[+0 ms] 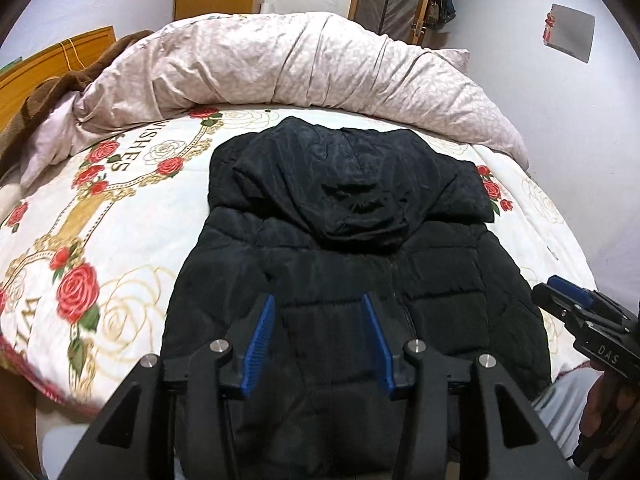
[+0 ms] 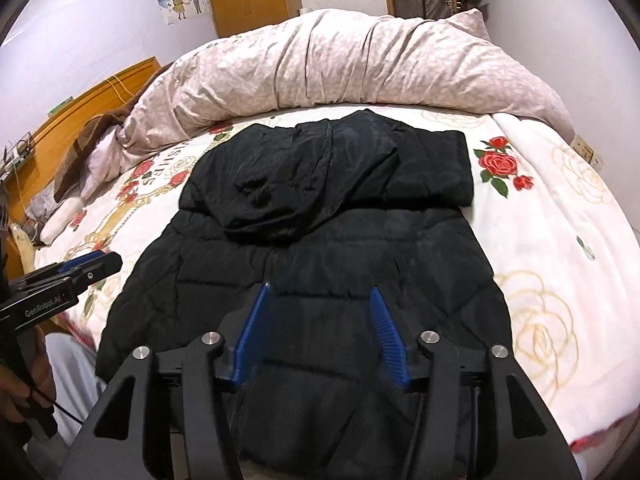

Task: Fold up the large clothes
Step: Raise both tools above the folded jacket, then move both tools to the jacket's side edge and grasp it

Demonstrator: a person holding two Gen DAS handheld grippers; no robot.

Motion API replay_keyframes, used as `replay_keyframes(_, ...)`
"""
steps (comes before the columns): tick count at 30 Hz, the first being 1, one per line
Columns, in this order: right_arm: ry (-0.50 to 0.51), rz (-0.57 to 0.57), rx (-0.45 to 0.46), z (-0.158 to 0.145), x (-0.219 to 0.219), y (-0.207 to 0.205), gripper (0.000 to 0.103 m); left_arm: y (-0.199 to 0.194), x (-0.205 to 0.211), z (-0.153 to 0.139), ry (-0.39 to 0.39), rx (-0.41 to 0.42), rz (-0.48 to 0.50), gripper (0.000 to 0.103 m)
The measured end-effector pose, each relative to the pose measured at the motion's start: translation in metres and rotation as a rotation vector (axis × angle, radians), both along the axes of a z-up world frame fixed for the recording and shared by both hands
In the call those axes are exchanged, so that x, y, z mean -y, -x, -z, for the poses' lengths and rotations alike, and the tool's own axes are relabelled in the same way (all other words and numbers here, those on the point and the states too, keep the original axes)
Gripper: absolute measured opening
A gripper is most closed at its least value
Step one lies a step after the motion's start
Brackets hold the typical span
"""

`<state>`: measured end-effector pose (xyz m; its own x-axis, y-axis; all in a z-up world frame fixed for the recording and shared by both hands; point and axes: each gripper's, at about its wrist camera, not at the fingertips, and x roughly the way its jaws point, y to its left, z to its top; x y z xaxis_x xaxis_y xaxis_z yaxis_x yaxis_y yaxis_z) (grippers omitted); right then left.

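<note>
**Jacket half-folded on bed, both grippers free above it**

Black quilted puffer jacket with hood (image 1: 352,248) lies on the bed with the rose-print white cover (image 1: 120,248), zip side up. Hood is flipped down onto the chest. Sleeves not visible at the sides, so they look already tucked in, giving a narrow rectangle shape; can't confirm where exactly they sit. Rumpled pale pink duvet (image 1: 304,68) is bunched just beyond the jacket's hood end. The jacket's hem end is nearest the cameras.

Left gripper (image 1: 319,304): blue ribbed fingers (image 1: 260,348) apart, nothing between them, hanging over the jacket's lower half, not touching fabric. Right gripper (image 2: 320,294): fingers apart too, empty, over the same lower half, just right of the zip line. Each gripper shows at the edge of the other's view, beside the jacket's flanks.

Judgement on progress: side folds and hood fold appear done, roughly past midway. Left to do, likely: grab the hem end and bring it up toward the hood, or fold in halves, then flatten. Puffy fill may spring back open.
</note>
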<state>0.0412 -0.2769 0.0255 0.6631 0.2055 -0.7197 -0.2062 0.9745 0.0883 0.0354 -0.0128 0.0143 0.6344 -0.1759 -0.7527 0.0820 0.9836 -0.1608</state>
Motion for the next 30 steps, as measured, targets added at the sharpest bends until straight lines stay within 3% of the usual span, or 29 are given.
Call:
replay_keyframes(10, -0.006, 0.010, -0.003, 0.005, 0.007, 0.040, 0.055, 0.040, -0.001, -0.003, -0.027, -0.003, -0.002, 0.052)
replay_keyframes(13, -0.009, 0.013, -0.013, 0.009, 0.008, 0.043, 0.060, 0.045, -0.003, 0.000, -0.028, -0.007, -0.007, 0.053)
replay_keyframes(30, 0.009, 0.098, -0.084, 0.040, 0.039, 0.031, 0.063, 0.036, -0.027, 0.043, -0.034, -0.082, -0.071, 0.058)
